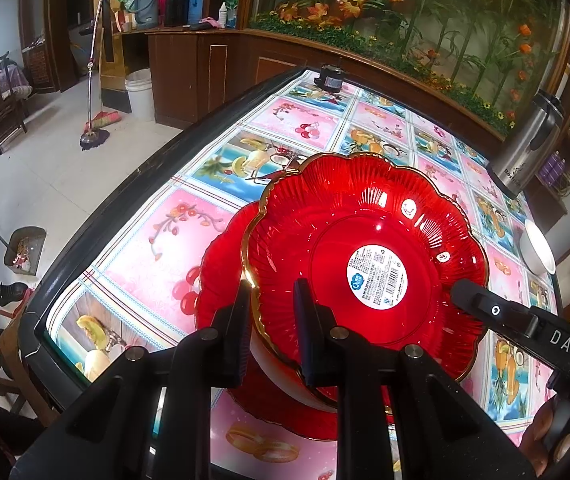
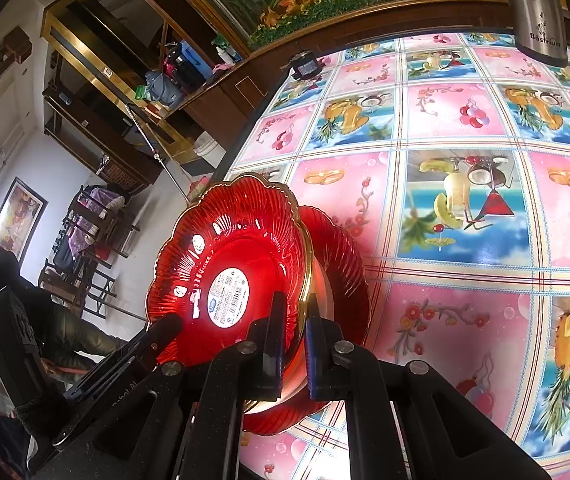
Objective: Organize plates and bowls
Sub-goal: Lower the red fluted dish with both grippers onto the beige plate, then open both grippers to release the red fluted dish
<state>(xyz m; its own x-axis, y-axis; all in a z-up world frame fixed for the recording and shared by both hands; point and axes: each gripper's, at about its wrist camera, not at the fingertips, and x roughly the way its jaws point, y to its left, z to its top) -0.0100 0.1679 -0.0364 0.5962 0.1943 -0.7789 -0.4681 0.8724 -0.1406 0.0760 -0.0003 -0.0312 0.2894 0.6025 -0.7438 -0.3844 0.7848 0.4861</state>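
Both claws grip the upper red plate (image 1: 365,248) rim: left claw (image 1: 273,328), right claw (image 2: 295,340); lower red plate (image 2: 345,264) beneath, on counter (image 2: 465,216).

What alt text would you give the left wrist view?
The left claw grips the gold rim of a red scalloped plate, held above a second red plate on a fruit-print tablecloth. The right claw reaches in from the right.

White letters "DAS" stand on the black arm of the right claw (image 1: 485,308), "Bostrium" or similar runs along the steel flask (image 2: 541,12), and the round white sticker (image 1: 379,277) in the red plate (image 1: 365,216) carries a barcode and print too small to read.
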